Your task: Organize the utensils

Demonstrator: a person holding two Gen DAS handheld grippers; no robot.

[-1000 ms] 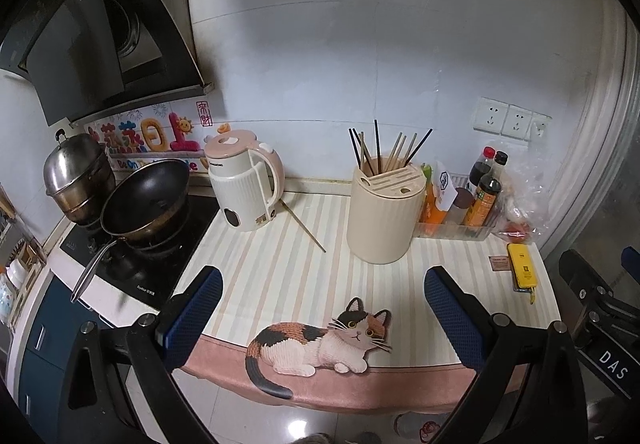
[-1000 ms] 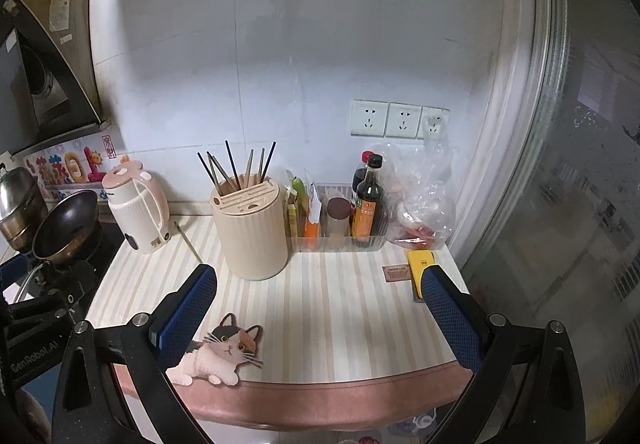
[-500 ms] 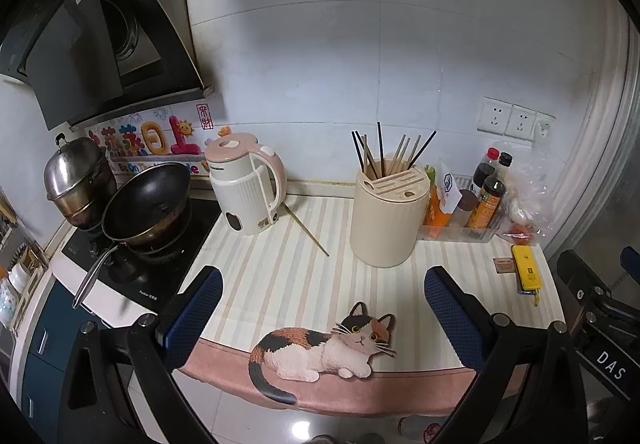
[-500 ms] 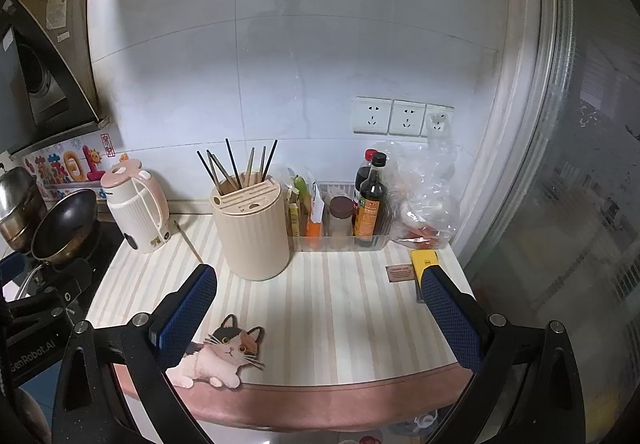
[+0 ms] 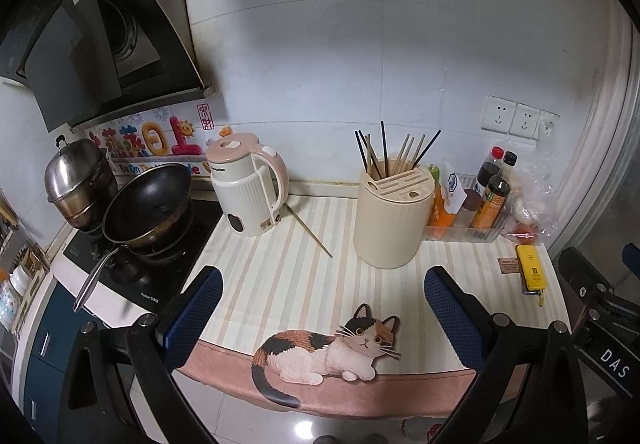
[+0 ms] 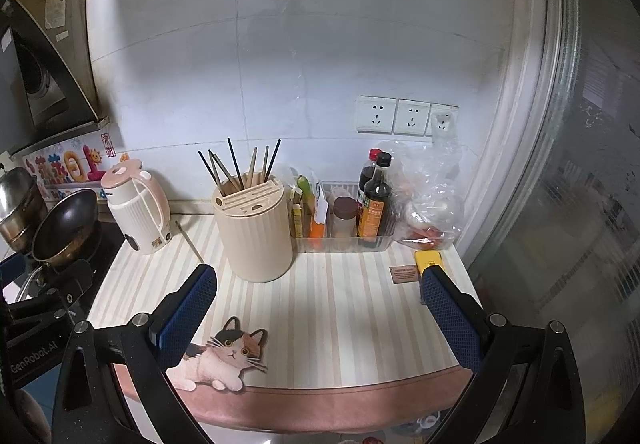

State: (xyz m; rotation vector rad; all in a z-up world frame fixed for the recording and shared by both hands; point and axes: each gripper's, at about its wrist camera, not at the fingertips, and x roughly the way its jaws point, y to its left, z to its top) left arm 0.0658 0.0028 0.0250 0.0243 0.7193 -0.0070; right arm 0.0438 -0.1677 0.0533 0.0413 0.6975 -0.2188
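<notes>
A cream ribbed utensil holder (image 5: 393, 222) stands on the striped counter mat (image 5: 280, 284), with several chopsticks (image 5: 394, 154) standing in its back slot. It also shows in the right wrist view (image 6: 256, 232). One loose chopstick (image 5: 308, 230) lies on the mat between the kettle and the holder; it shows in the right wrist view (image 6: 189, 236) too. My left gripper (image 5: 322, 308) is open and empty, held above the mat's front edge. My right gripper (image 6: 318, 304) is open and empty, also back from the holder.
A cream and pink kettle (image 5: 248, 190) stands left of the holder. A black pan (image 5: 148, 204) and steel pot (image 5: 78, 174) sit on the cooktop at left. A clear tray of sauce bottles (image 5: 480, 204), a plastic bag (image 6: 432, 200) and a yellow box (image 5: 530, 272) are at right.
Both grippers have drifted slightly, so the counter sits a little lower in each view. Nothing on the counter has moved and both grippers stay open.
</notes>
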